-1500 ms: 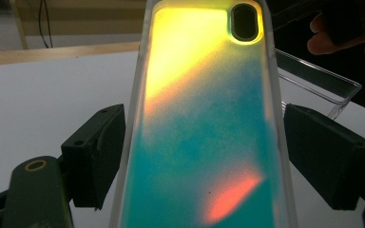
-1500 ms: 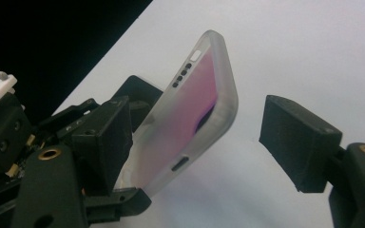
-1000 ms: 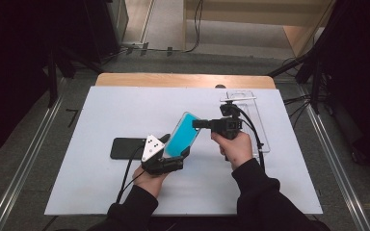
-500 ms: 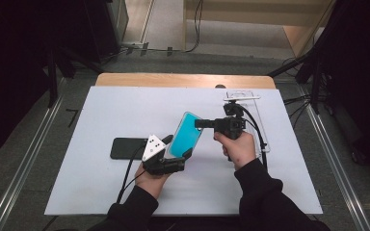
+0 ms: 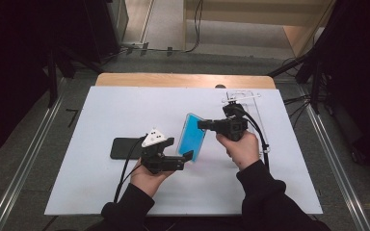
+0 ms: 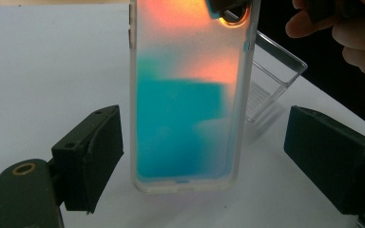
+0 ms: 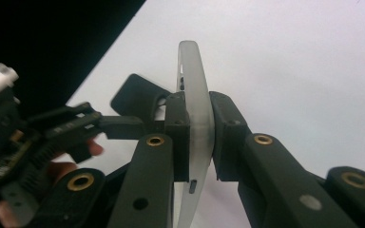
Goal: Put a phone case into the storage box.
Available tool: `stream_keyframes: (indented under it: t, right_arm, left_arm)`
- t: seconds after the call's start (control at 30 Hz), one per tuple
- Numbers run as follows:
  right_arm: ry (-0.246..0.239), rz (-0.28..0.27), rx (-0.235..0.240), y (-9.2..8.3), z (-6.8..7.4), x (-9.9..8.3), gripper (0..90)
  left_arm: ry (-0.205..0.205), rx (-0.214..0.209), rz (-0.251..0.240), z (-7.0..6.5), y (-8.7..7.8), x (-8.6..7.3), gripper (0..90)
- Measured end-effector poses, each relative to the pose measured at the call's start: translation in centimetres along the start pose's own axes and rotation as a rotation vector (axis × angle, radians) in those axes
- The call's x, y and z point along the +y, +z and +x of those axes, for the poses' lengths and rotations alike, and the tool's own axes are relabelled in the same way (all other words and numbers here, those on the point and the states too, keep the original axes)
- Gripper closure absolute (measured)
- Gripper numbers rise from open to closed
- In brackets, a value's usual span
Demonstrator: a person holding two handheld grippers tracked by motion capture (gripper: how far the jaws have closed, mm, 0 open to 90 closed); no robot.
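A translucent phone case (image 5: 191, 139) tinted teal and orange hangs tilted above the white mat. My right gripper (image 5: 203, 125) is shut on its upper edge; in the right gripper view both pads (image 7: 178, 123) press on the case's thin rim (image 7: 196, 85). My left gripper (image 5: 182, 150) stands open at the case's lower end. In the left gripper view the case (image 6: 187, 95) hangs between the two wide jaws with a gap on each side. A black phone (image 5: 125, 148) lies flat on the mat, left of the left hand.
A clear plastic case (image 5: 250, 103) lies at the back right of the white mat (image 5: 101, 110), also seen behind the tinted case (image 6: 271, 76). The mat covers a wooden table (image 5: 183, 80). Dark floor and stands surround it.
The left gripper has risen a little beside the case's lower end. The right hand and the case have stayed nearly still.
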State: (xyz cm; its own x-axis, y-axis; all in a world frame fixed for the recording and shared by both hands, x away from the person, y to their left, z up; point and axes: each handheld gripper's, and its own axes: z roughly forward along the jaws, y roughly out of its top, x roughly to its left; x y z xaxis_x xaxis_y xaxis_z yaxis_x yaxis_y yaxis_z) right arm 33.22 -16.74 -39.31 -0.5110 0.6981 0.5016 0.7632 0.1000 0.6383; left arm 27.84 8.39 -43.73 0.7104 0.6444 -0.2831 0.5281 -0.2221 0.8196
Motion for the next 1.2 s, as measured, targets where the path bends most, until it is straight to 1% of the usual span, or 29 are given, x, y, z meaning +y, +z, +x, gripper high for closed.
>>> stream_keyframes:
  t: [0.03,0.1,0.17,0.2,0.27,0.4,0.5,0.53,0.57,0.63,0.67,0.73,0.77,0.87,0.93,0.97,1.03,1.07,1.13,1.17,1.2]
  right_arm:
    - [-0.013,-0.001,-0.004,0.0,0.1,0.0,77.2]
    - [-0.029,-0.005,-0.004,-0.1,0.2,-0.1,77.2]
    - [-0.045,-0.005,-0.01,-0.2,0.2,-0.1,77.2]
    - [-0.057,-0.006,-0.012,-0.3,0.3,-0.2,77.2]
    - [-0.079,-0.006,-0.01,-0.5,0.3,-0.3,77.2]
    - [-0.137,-0.008,0.0,-1.0,0.4,-0.7,77.2]
    - [-0.179,-0.025,0.016,-1.4,0.3,-1.0,77.2]
    - [-0.185,-0.022,0.021,-1.5,0.3,-1.1,77.2]
    - [-0.198,-0.02,0.027,-1.6,0.2,-1.1,77.2]
    - [-0.215,-0.015,0.035,-1.8,0.1,-1.3,77.2]
    - [-0.23,-0.016,0.038,-1.9,0.0,-1.4,77.2]
    - [-0.238,-0.015,0.043,-2.1,-0.1,-1.6,77.2]
    - [-0.239,-0.014,0.051,-2.3,-0.2,-1.6,77.2]
    - [-0.258,-0.009,0.078,-2.5,-0.4,-1.8,77.2]
    - [-0.292,-0.007,0.082,-2.5,-0.4,-2.0,77.2]
    - [-0.308,-0.003,0.082,-2.5,-0.3,-2.1,77.2]
    - [-0.337,0.005,0.087,-2.5,0.0,-2.2,77.2]
    - [-0.348,0.007,0.094,-2.5,0.1,-2.2,77.2]
    - [-0.361,0.018,0.106,-2.4,0.2,-2.3,77.2]
    - [-0.368,0.026,0.117,-2.3,0.3,-2.3,77.2]
    - [-0.383,0.035,0.125,-2.2,0.4,-2.3,77.2]
  left_arm:
    - [0.003,-0.004,0.015,0.1,-0.1,0.2,13.1]
    - [0.005,0.004,0.034,0.2,-0.3,0.4,13.1]
    - [0.008,0.006,0.071,0.3,-0.5,0.7,13.5]
    - [0.004,0.001,0.093,0.4,-0.6,0.8,13.6]
    - [-0.002,-0.017,0.113,0.6,-0.8,1.0,14.7]
    - [-0.006,-0.041,0.133,1.1,-1.2,1.4,16.1]
    - [-0.018,-0.077,0.14,1.7,-1.3,1.6,16.6]
    - [-0.015,-0.095,0.154,1.8,-1.4,1.6,19.9]
    - [-0.003,-0.111,0.171,2.0,-1.4,1.7,25.1]
    - [0.037,-0.106,0.199,2.0,-1.4,1.8,26.2]
    - [0.045,-0.108,0.203,2.0,-1.4,1.8,26.2]
    - [0.05,-0.119,0.199,2.0,-1.6,1.9,26.2]
    - [0.048,-0.122,0.198,2.1,-1.6,2.0,26.2]
    - [0.067,-0.131,0.204,2.2,-1.7,2.2,26.1]
    - [0.086,-0.134,0.202,2.2,-1.8,2.2,26.8]
    - [0.099,-0.139,0.189,2.2,-1.9,2.2,31.5]
    - [0.116,-0.145,0.178,2.2,-2.1,2.2,33.1]
    - [0.121,-0.152,0.178,2.1,-2.1,2.3,33.3]
    - [0.133,-0.169,0.196,2.2,-2.1,2.5,33.2]
    - [0.13,-0.168,0.204,2.1,-2.1,2.6,33.1]
    - [0.13,-0.17,0.201,2.1,-2.0,2.6,33.0]
